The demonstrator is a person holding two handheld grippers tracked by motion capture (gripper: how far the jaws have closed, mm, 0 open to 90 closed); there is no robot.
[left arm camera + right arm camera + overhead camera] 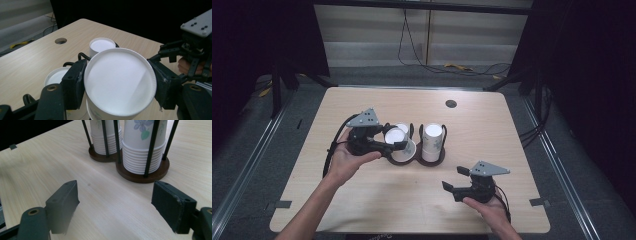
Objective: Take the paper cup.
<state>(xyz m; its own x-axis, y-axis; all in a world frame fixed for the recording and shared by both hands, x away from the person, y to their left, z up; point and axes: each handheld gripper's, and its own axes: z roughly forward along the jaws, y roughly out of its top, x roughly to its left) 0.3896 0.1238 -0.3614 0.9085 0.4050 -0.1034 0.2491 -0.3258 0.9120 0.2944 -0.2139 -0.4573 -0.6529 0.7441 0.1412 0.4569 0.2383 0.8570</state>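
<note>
Left gripper view puts your left tongs [120, 85] pinching a white paper cup [120, 82] by its sides, bottom-up, its flat base facing the camera and its long axis running roughly upright. Directly beneath it you can see the rim of another cup, so it sits on or just above the stack [56, 76] in the near holder; whether it has cleared that stack I cannot tell. Beyond it, at about 12 o'clock in that view, stands the second stack [102, 46], also base up.

From the high view, your left tongs [398, 145] come in from 9 o'clock onto the left-hand stack in the twin cup rack [431, 159], near the middle of the worktop [492, 130]. The held cup [395, 136] is upright enough that, in my judgement, the coming move turns on a straight pull along the cup's axis, up between the rack's black rods, not sideways.

Your right tongs [453, 178] stand spread and empty, low over the worktop, with the rack at about 11 o'clock from them and a little apart. In the right gripper view the right tongs [117, 202] look at both stacks from low down, the nearer flowered stack [143, 147] at 1 o'clock. Your left hand is the nearer one.
</note>
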